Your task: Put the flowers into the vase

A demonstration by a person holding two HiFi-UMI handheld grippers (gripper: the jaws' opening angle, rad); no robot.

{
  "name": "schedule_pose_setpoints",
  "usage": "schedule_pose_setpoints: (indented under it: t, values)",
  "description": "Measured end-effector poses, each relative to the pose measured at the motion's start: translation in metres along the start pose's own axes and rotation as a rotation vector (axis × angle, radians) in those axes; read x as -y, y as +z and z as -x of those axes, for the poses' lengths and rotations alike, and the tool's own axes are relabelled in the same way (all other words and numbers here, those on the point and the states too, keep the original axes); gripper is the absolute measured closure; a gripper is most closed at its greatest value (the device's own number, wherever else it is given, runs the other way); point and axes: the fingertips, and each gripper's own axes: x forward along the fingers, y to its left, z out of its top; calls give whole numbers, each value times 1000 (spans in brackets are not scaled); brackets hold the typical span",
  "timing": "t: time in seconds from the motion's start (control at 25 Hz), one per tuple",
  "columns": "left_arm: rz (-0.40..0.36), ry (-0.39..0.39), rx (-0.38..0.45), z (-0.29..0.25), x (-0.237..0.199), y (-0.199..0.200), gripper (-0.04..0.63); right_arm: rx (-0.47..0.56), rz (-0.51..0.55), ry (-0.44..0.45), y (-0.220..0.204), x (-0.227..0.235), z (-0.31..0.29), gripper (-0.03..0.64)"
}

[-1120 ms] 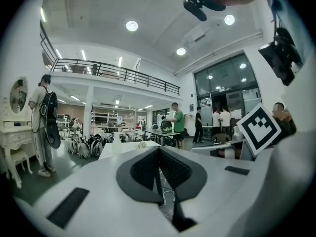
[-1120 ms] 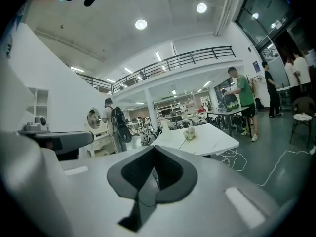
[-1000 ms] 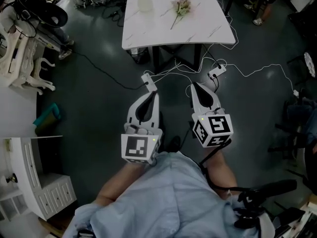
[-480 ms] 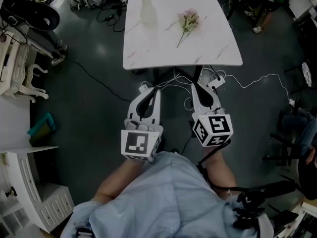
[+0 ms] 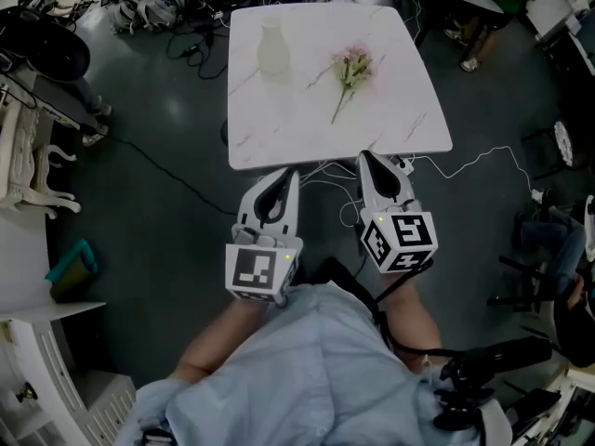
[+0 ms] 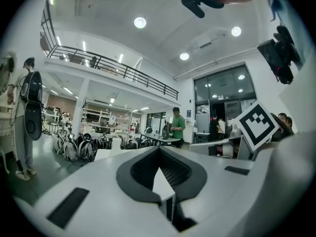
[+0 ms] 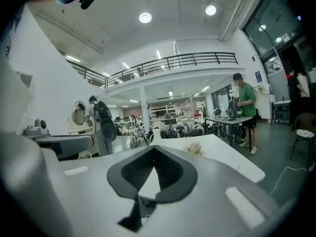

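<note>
A white vase (image 5: 270, 46) stands on the far left part of the white marble table (image 5: 279, 128). A sprig of pink flowers (image 5: 351, 71) with a green stem lies on the table to the vase's right. My left gripper (image 5: 290, 172) and right gripper (image 5: 364, 156) are held side by side just short of the table's near edge, both shut and empty. In the right gripper view the flowers (image 7: 195, 148) and the vase (image 7: 157, 134) show beyond the closed tips (image 7: 154, 147). The left gripper view shows its tips (image 6: 159, 149) meeting, with the table (image 6: 106, 154) ahead.
White cables (image 5: 465, 161) and a power strip lie on the dark floor under the table's near edge. White furniture (image 5: 28, 156) stands at the left, a teal object (image 5: 70, 268) lies on the floor, chairs (image 5: 548, 240) at the right. Bags and people are beyond the table.
Both grippers have moved forward together; the table, vase and flowers now sit closer and lower in the head view, with the tips near the table's near edge.
</note>
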Motion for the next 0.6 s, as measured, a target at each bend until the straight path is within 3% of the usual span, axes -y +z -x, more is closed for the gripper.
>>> schedule_pose_setpoints:
  t: [0.6]
  values:
    - [-21, -51, -58, -111, -12, -11, 591, -12, -55, -83, 8, 95, -74, 614]
